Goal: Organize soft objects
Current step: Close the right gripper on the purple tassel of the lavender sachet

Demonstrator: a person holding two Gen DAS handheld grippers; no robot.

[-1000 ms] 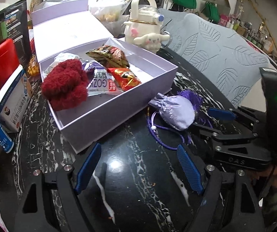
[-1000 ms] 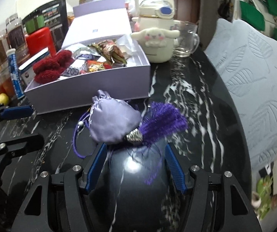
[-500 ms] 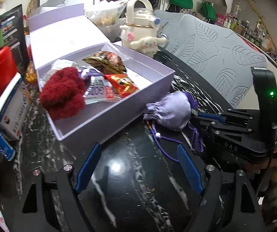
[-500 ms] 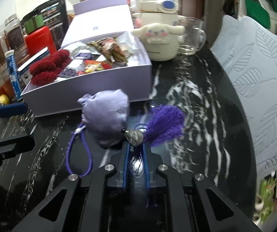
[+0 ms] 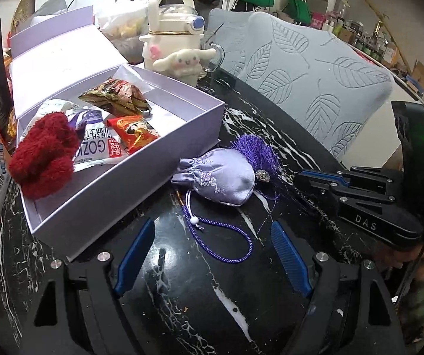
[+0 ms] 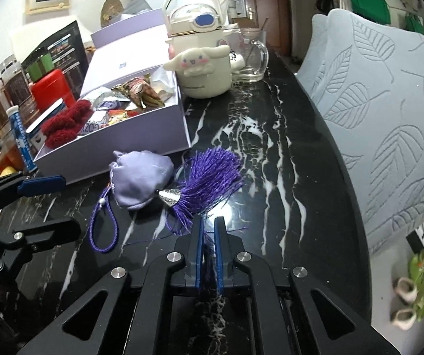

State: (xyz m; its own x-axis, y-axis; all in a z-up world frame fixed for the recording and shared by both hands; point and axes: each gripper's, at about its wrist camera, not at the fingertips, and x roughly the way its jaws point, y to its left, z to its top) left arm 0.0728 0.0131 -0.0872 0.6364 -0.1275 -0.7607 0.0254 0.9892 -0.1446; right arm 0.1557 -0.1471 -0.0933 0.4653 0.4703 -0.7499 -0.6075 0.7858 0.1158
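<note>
One soft thing is left outside the box (image 5: 141, 195): a lilac satin pouch (image 5: 221, 177) lying on the black marble table (image 6: 271, 153), just beside the box's near wall. A purple tassel (image 6: 209, 177) with a silver cap (image 6: 169, 198) trails from its bottom end, and a beaded cord (image 5: 221, 236) loops from its gathered neck toward the left gripper (image 5: 212, 254).

The right gripper (image 6: 207, 236) has its jaws nearly together, and a few thin tassel strands run down between them; whether they are firmly pinched I cannot tell, since most of the tassel lies free ahead of the tips. The left gripper stands wide and empty, hovering over the cord loop.

The pouch looks light, limp and stuffed, so it should squash and sag rather than keep its shape. Satin is likely slippery, and the embroidery could snag. The tassel threads are fine and loose; a hold on a few strands would probably slip or pull them out, and the pouch would dangle and swing. The cord is a safer line but also lets the body hang.

The better hold, in my judgement, is across the plump middle of the pouch or at its gathered neck (image 6: 117, 162), where the cloth bunches thickly. Lifted there, it should clear the box wall and drop beside the red knit piece (image 5: 43, 159) and snack packets (image 5: 99, 148).
</note>
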